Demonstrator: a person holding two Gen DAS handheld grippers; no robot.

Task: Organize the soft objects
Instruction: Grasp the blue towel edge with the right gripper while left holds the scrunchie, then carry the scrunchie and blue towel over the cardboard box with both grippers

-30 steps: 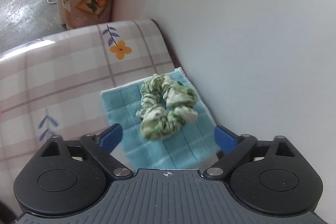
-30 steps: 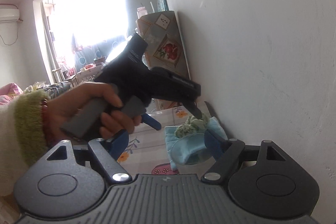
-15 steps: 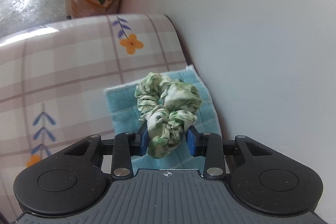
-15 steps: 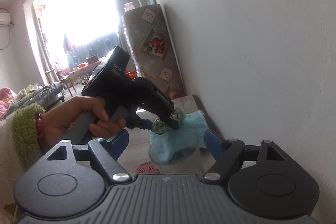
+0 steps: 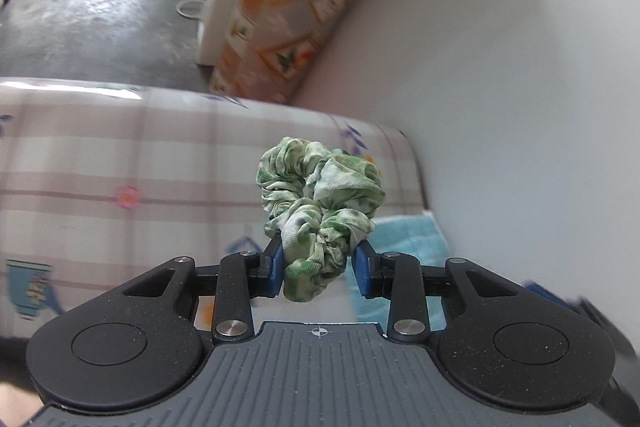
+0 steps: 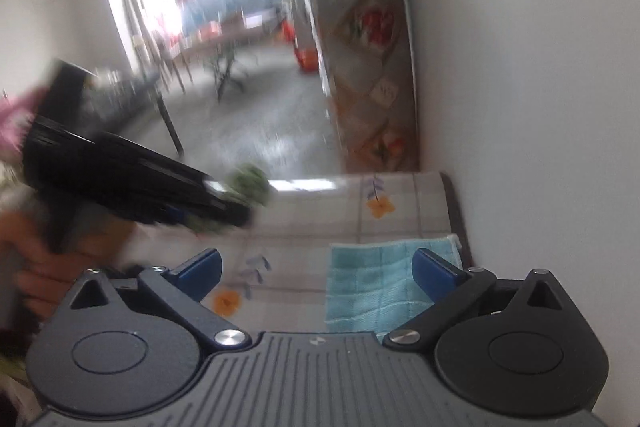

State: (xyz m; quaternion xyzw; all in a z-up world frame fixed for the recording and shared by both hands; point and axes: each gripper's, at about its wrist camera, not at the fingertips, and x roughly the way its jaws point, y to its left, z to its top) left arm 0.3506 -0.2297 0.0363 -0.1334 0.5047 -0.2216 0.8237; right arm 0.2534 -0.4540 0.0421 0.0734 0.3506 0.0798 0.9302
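A second ago the green scrunchie (image 5: 320,215) lay on the blue cloth (image 5: 408,239) with the left gripper's (image 5: 320,269) fingers spread on either side of it; now it is off the cloth and held up above the worktop (image 5: 120,179), and the cloth has slid to the lower right of the left wrist view, beside the white wall (image 5: 520,107).

In the left wrist view the blue fingers (image 5: 276,267) are drawn close together and press on the lower folds of the scrunchie, which bulges up and forward from between them. The checked, flower-printed cover of the worktop is blurred beneath it. Past the worktop's far edge are a grey floor and a tall cabinet with fruit pictures (image 5: 288,7) against the wall.

In the right wrist view the right gripper (image 6: 320,269) has its fingers (image 6: 434,269) spread far apart and opening wider, with nothing gripped; the right finger sits over the cloth (image 6: 372,283), which lies flat on the worktop (image 6: 320,211) at the wall. At the left, blurred, the left gripper (image 6: 236,201) is carried by a hand (image 6: 48,275), with the scrunchie (image 6: 250,181) showing as a green smear at its tip, clear of the cloth and well to its left. The cabinet (image 6: 368,47) stands behind, and a bright window fills the far end of the room.
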